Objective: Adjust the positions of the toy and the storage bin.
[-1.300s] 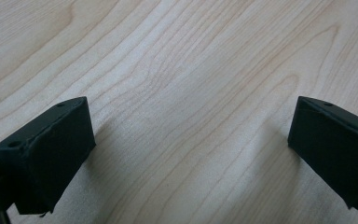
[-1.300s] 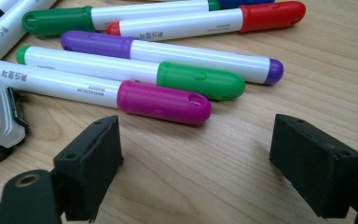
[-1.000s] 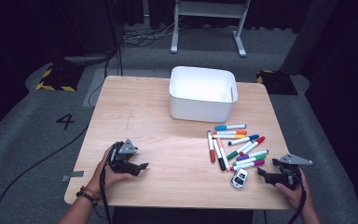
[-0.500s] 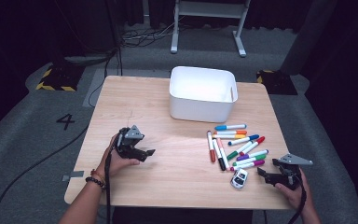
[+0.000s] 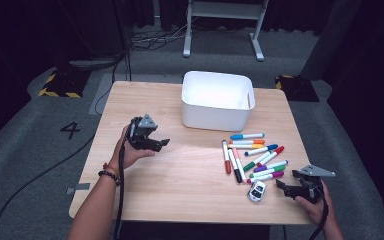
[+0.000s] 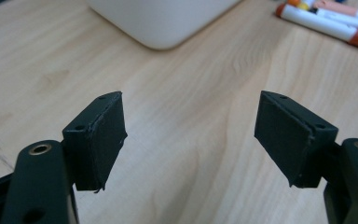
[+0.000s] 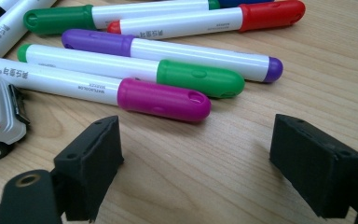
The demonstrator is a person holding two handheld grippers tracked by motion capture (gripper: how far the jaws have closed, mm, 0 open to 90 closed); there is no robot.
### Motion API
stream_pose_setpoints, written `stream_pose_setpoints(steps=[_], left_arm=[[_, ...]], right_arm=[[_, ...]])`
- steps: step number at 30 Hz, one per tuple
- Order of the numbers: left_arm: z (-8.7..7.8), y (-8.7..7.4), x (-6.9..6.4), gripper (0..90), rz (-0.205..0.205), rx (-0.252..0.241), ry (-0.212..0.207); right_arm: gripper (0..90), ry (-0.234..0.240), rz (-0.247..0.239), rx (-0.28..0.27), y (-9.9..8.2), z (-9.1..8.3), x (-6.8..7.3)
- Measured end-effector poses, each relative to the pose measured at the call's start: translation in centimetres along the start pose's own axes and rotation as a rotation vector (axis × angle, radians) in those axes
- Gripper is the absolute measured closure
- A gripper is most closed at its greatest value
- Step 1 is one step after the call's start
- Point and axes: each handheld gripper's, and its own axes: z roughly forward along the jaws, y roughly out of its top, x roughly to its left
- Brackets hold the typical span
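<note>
Markers (image 5: 252, 157) lie in a loose heap on the right half of the wooden surface (image 5: 190, 200), a white toy car (image 5: 256, 191) just beside them and a white bin (image 5: 217, 100) behind. Right gripper (image 5: 281, 186) rests near the car, fingers (image 7: 91, 165) spread and empty, pointing at the magenta marker (image 7: 102, 89). Left gripper (image 5: 162, 144) hangs over bare wood well apart from the heap, its fingers (image 6: 98, 140) having just narrowed slightly yet spread on nothing.

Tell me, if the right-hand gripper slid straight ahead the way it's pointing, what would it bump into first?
Most likely the magenta-capped marker, lying crosswise just ahead of the right gripper; its jaws stand open and empty. The green-capped marker lies right behind.
</note>
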Motion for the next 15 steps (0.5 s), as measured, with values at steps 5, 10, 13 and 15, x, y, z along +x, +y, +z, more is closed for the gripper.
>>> stream_pose_setpoints(steps=[5,10,13,15], left_arm=[[0.2,2.7,0.6,25.6,0.0,-0.029,-0.007],[0.2,5.6,0.8,25.4,0.027,-0.077,-0.021],[0.4,6.8,0.7,25.3,0.044,-0.094,-0.032],[0.7,7.6,0.5,25.3,0.047,-0.097,-0.037]], right_arm=[[16.8,-0.001,-0.001,0.001,0.0,0.0,0.0],[16.8,-0.001,0.0,0.001,0.0,0.0,0.0],[16.8,-0.001,-0.002,0.0,0.0,0.0,0.0],[16.8,0.0,-0.001,0.0,0.0,0.0,0.0]])
